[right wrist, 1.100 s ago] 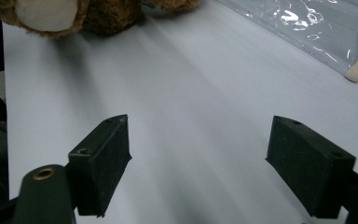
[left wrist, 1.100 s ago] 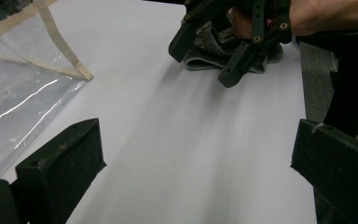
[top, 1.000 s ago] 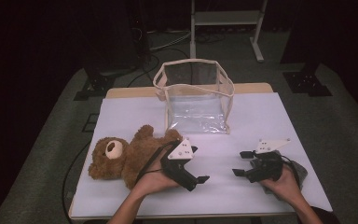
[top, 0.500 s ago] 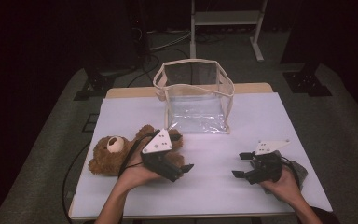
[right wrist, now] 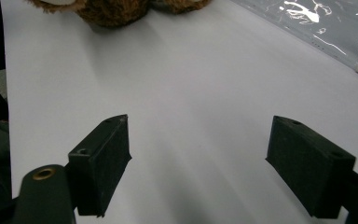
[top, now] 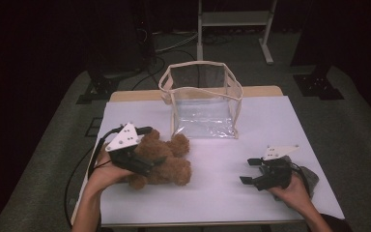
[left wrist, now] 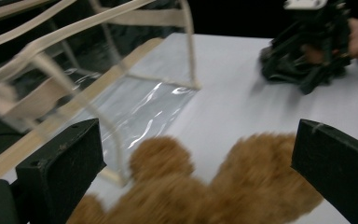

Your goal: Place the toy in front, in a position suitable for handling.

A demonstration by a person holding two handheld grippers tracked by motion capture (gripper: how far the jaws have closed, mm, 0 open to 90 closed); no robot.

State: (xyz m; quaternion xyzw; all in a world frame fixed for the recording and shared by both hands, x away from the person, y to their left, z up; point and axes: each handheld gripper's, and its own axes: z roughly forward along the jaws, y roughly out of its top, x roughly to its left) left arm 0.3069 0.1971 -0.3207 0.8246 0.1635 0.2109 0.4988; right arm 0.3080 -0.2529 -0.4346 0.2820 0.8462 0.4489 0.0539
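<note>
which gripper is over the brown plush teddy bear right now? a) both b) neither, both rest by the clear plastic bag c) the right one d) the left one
d: in the high view the left gripper sits over the brown plush teddy bear with its jaws open, while the right gripper rests open on the bare white table, apart from the bear and from the clear plastic bag with beige trim.

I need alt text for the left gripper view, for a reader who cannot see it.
Two open black jaws of the left gripper frame a brown teddy bear on a white table. A clear plastic bag stands behind, and the right gripper rests farther off.
</note>
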